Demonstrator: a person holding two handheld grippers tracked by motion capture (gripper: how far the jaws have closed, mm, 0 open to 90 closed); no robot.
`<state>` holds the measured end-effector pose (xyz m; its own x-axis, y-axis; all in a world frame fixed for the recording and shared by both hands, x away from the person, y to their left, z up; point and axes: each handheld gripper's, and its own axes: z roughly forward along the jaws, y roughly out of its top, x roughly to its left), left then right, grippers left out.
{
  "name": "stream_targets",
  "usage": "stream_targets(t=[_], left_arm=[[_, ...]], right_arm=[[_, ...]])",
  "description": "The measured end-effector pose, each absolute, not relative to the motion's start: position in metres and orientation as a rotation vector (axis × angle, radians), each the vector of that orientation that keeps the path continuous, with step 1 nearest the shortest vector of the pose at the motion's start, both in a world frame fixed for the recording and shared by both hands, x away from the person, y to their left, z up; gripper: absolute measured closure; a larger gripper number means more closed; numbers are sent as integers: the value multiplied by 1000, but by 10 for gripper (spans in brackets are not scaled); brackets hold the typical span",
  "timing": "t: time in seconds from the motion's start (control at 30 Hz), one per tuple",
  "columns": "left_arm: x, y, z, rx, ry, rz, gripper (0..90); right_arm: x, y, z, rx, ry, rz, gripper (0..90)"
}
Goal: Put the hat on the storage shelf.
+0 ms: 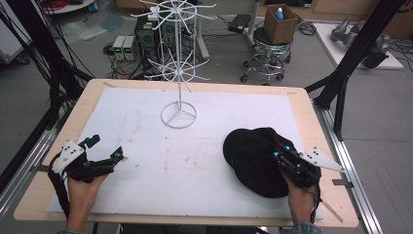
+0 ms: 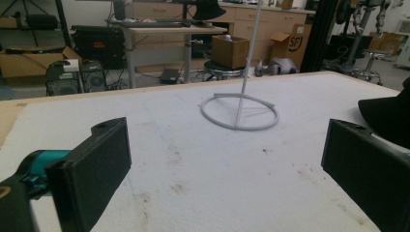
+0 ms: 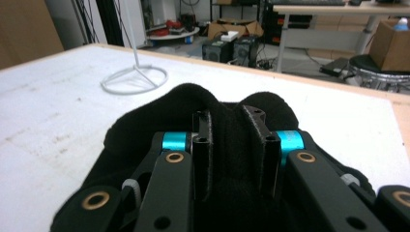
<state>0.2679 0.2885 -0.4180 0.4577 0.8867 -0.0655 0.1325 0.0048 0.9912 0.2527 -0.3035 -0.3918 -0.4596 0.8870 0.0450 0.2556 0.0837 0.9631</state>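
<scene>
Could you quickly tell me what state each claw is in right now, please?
Left claw: open, holding nothing, above the white mat.
Right claw: closed on a fold of the black cap.

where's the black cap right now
In the high view the black cap lies on the white mat's right side, nearer the person than the wire rack, pinched in the right tongs.

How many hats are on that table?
1. The black hat lies at the table's near right, pinched by the right claw. Nothing visible could hide another.
</scene>
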Motion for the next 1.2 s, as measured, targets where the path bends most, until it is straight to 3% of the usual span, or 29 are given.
stream_targets(t=[0.77,1.2], left_arm=[[272,288,-418,1456,946,756,39],[271,290,-418,1452,950,758,39]], right_arm=[[258,-296,-354,1022,1744,1510,757],[271,-293,-311,917,1737,1559,756]])
